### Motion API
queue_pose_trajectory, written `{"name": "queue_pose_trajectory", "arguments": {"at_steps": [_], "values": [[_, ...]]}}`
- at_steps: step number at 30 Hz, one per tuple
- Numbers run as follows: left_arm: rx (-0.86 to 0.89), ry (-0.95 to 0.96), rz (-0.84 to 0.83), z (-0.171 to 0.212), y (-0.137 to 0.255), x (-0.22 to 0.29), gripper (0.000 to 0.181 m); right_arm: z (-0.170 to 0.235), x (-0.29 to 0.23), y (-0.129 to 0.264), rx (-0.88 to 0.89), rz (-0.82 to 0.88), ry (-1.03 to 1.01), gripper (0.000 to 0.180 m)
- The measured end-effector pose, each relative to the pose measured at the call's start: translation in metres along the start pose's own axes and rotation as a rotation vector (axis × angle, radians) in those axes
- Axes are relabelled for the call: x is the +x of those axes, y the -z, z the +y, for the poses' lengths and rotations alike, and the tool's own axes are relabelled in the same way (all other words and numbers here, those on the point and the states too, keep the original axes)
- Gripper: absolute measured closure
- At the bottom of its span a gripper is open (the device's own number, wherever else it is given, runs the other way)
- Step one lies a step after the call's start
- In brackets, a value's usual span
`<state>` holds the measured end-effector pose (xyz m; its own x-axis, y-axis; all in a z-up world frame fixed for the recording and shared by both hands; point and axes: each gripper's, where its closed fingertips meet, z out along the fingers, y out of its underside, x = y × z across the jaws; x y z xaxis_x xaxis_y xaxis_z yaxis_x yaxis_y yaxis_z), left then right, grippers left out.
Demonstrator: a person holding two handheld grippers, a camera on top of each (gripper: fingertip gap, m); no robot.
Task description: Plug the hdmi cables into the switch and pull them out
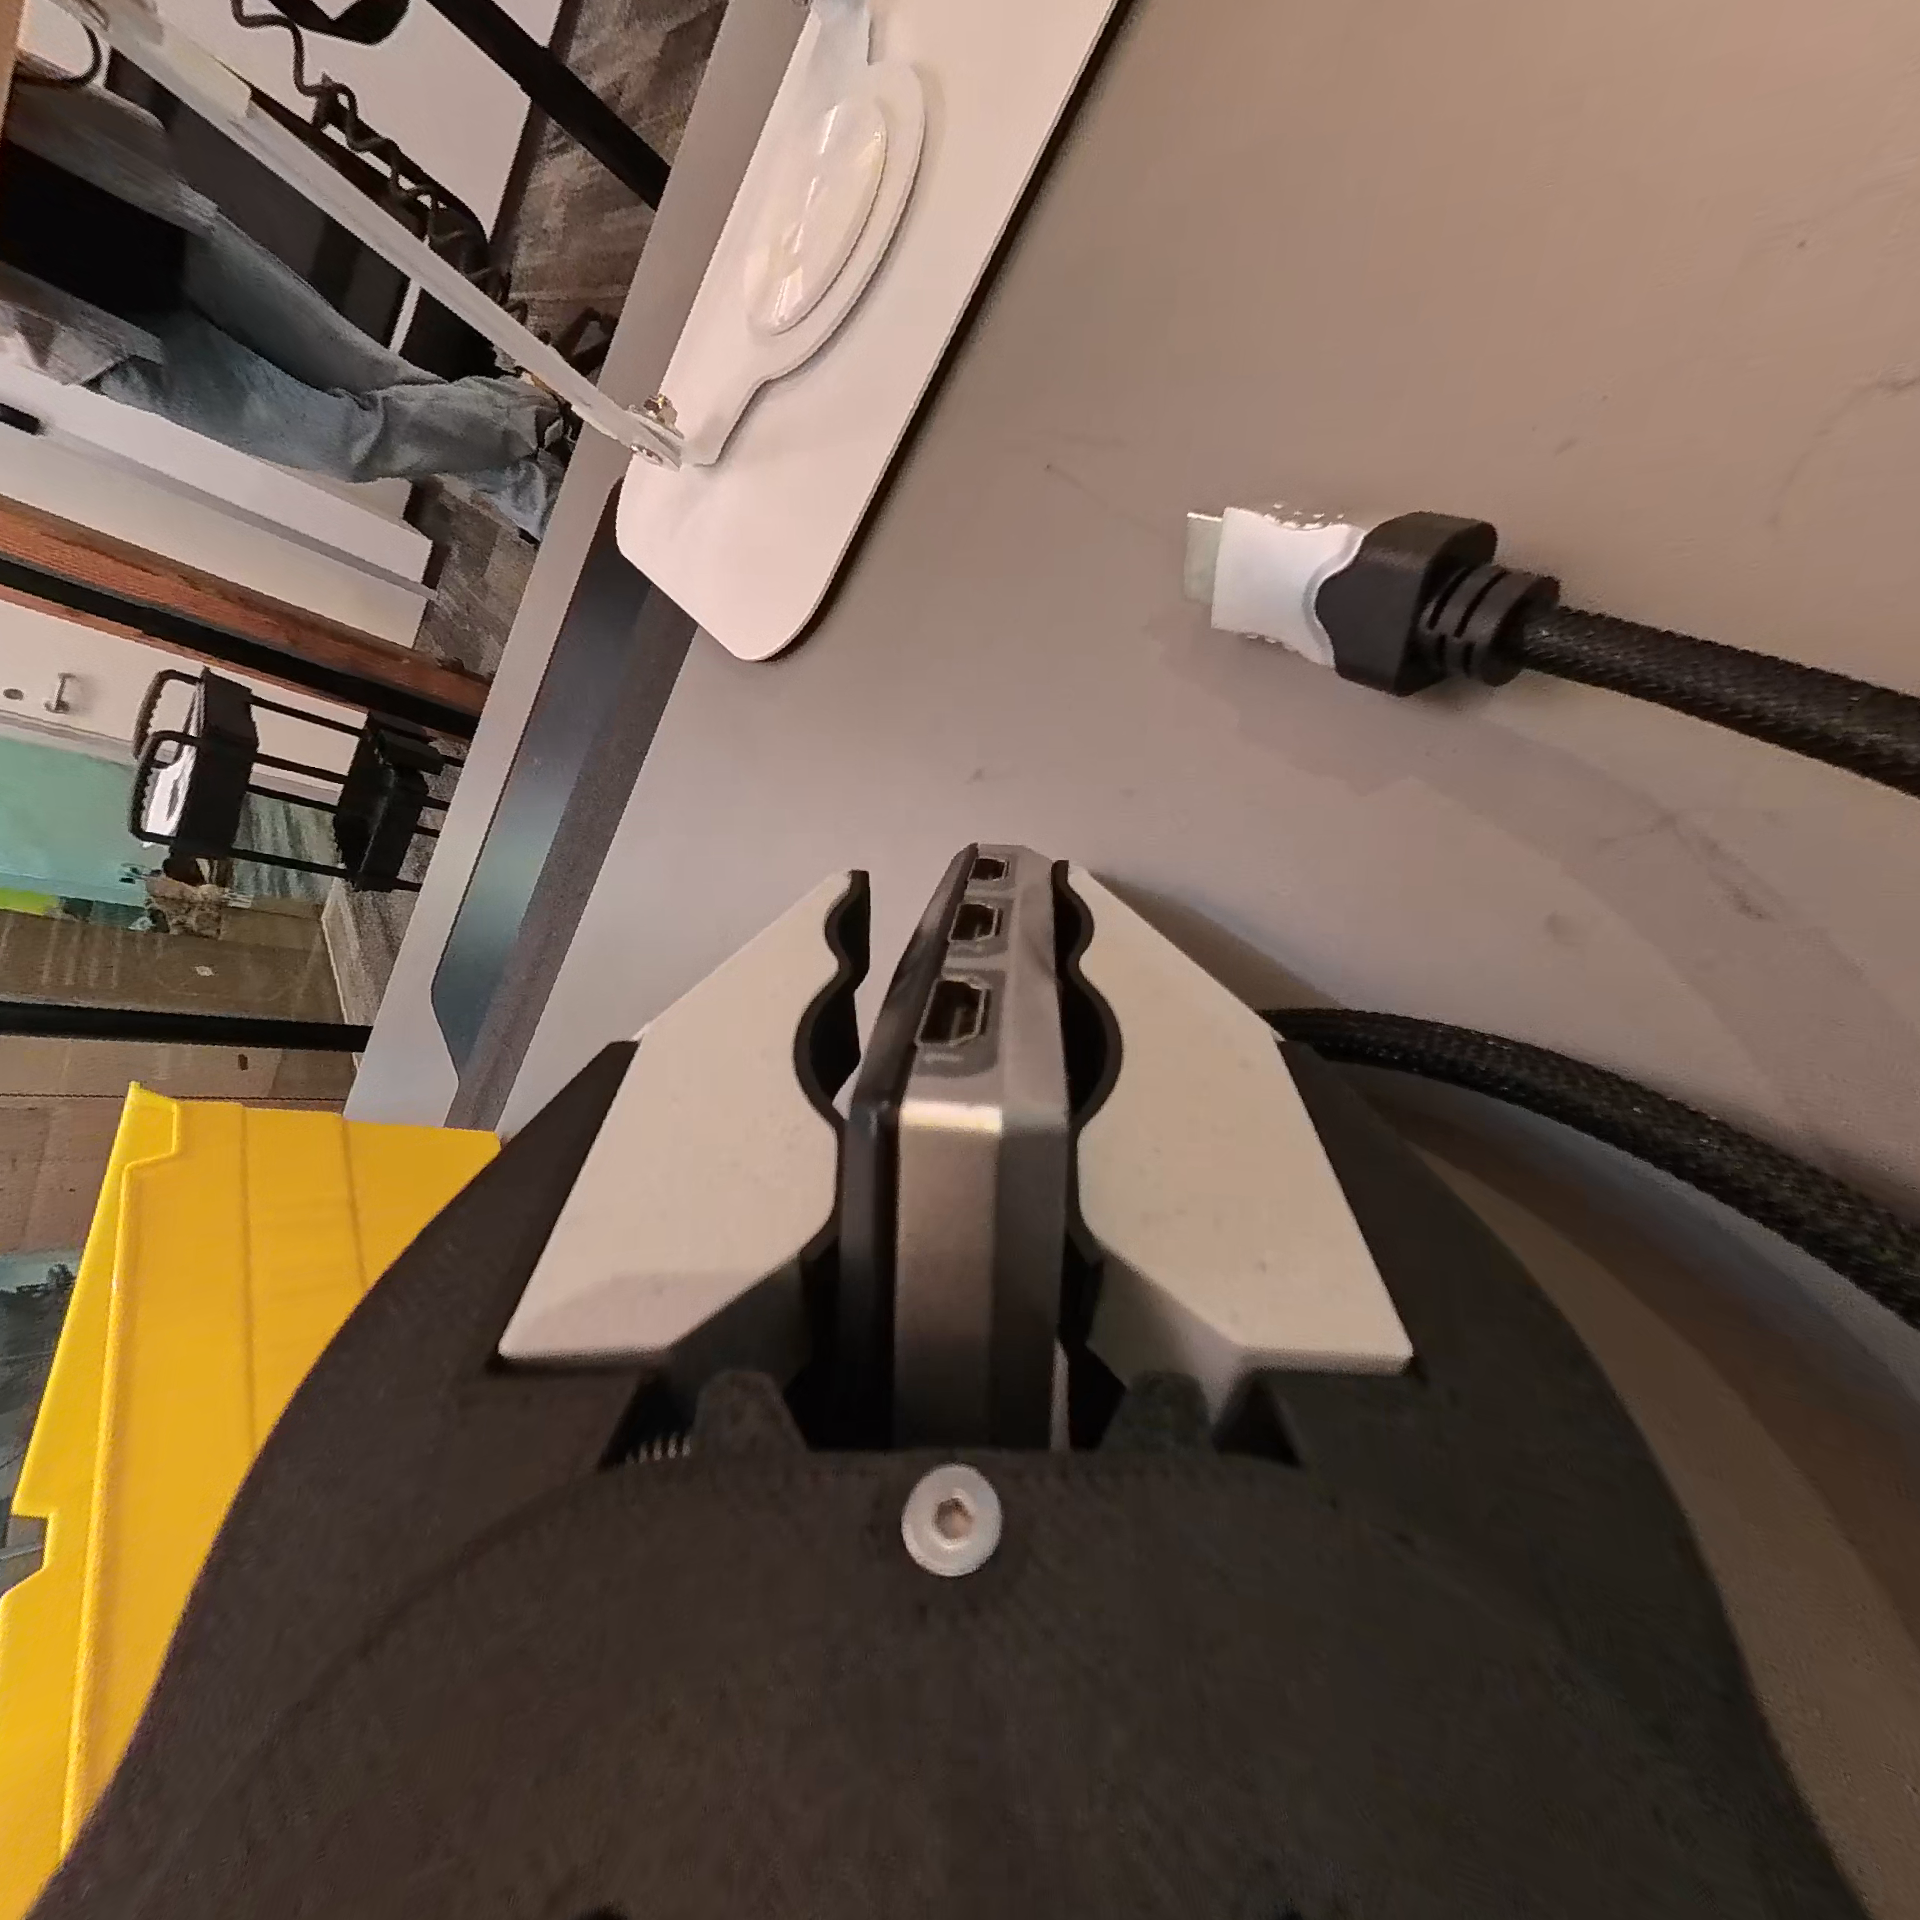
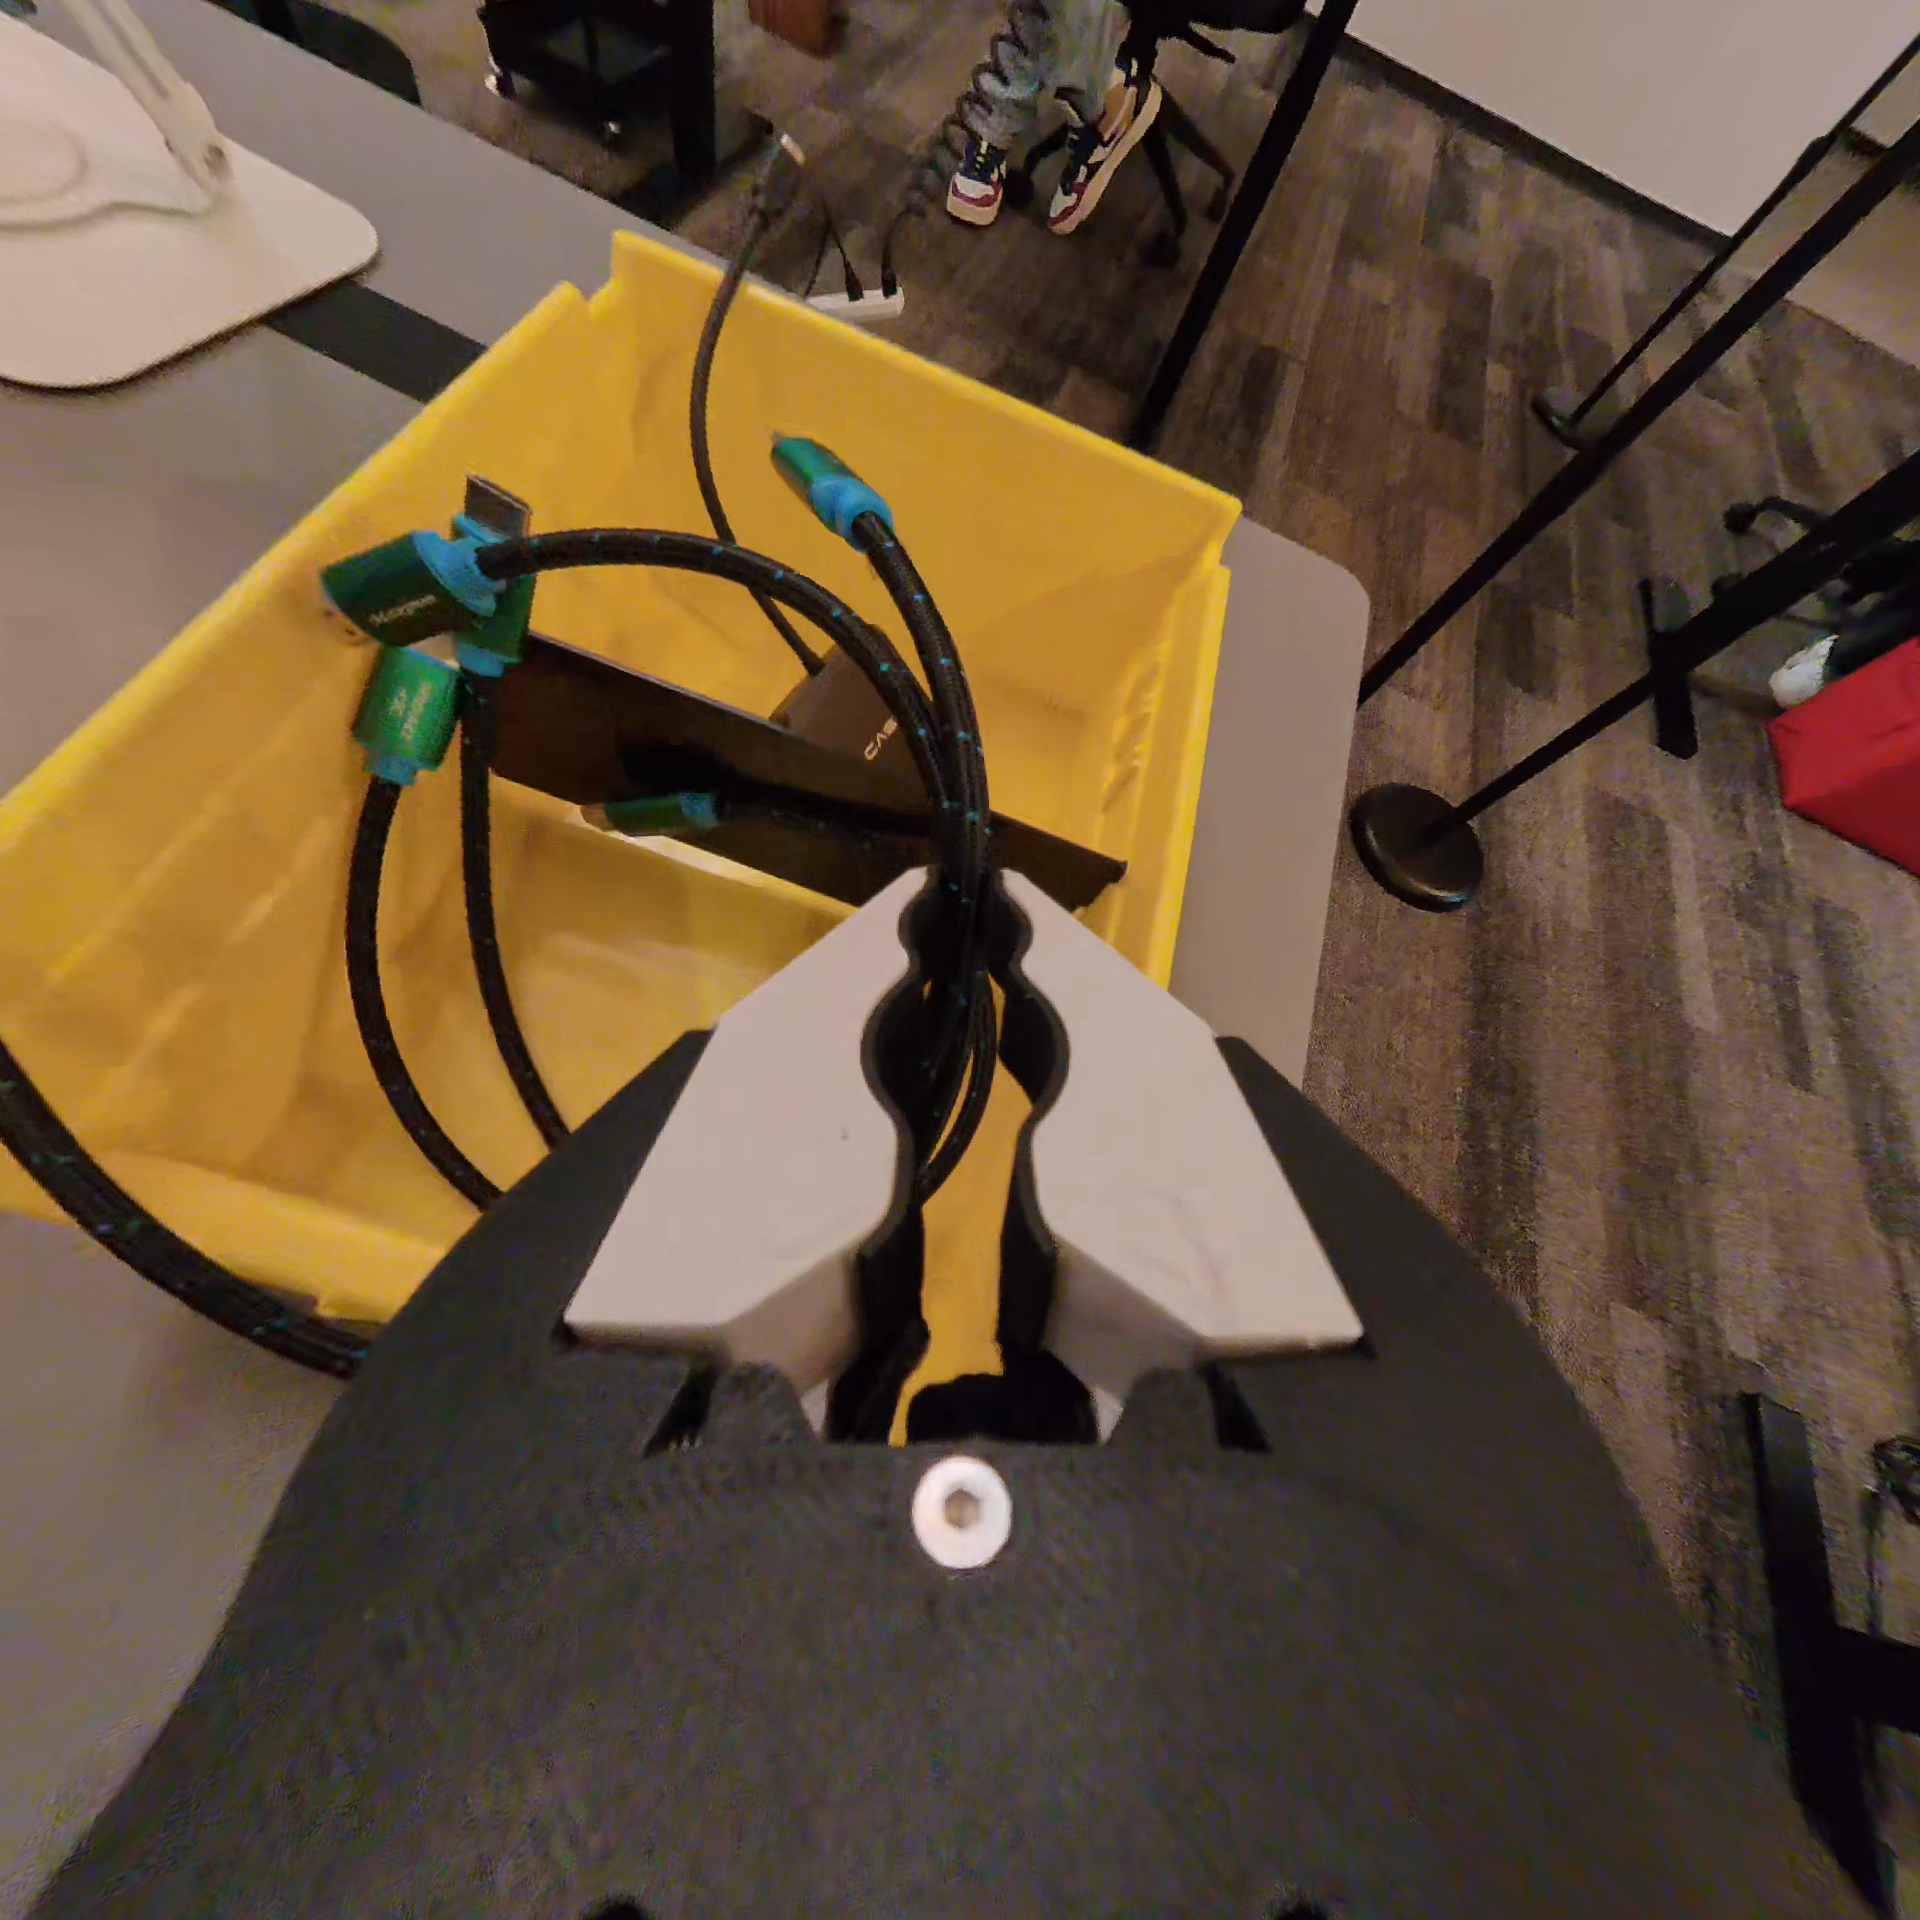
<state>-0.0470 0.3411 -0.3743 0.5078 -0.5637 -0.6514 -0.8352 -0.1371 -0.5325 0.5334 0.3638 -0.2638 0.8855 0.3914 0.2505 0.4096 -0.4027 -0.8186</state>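
Where the left wrist view looks along its fingers, the left gripper (image 1: 961,904) is clamped on the switch (image 1: 961,1049), a thin dark box with a grey metal edge. The box stands on edge between the two white fingers (image 1: 727,1132), and both jaws press its flat faces. Three open ports (none occupied) run in a row along the upper edge of the box. Beyond the fingertips lies the grey table (image 1: 1351,312). A white and black plug (image 1: 1340,597) rests on the table to the upper right, apart from the switch, with its metal tip pointing left. Its thick black braided cord (image 1: 1714,707) runs off the right edge. A second black cord (image 1: 1558,1112) curves behind the right finger. A white stand base (image 1: 790,416) sits near the table's far edge, and a yellow bin (image 1: 208,1299) shows at lower left.

In the right wrist view, the right gripper (image 2: 961,894) is closed on a bundle of black cables (image 2: 961,831) flecked with blue. The cables pass between the jaws and loop above the yellow bin (image 2: 1039,520). Several green plugs (image 2: 405,717) with blue collars hang at the loop ends, at the bin's left side. One more green plug (image 2: 826,488) points up and left. A dark flat box (image 2: 727,769) lies slanted inside the bin. The bin stands on the grey table (image 2: 156,499), near its corner.
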Motion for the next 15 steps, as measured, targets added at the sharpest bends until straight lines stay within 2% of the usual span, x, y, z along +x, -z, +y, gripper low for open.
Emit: {"name": "queue_pose_trajectory", "arguments": {"at_steps": [7, 15], "values": [[0.000, 0.001, 0.002, 0.000, 0.000, 0.000, 0.147, 0.019, 0.004, -0.017, -0.080, 0.073, -0.012, 0.174], [0.001, 0.000, 0.001, -0.001, -0.001, 0.000, 0.148, -0.009, 0.030, -0.009, 0.106, 0.247, -0.078, 0.174]]}}
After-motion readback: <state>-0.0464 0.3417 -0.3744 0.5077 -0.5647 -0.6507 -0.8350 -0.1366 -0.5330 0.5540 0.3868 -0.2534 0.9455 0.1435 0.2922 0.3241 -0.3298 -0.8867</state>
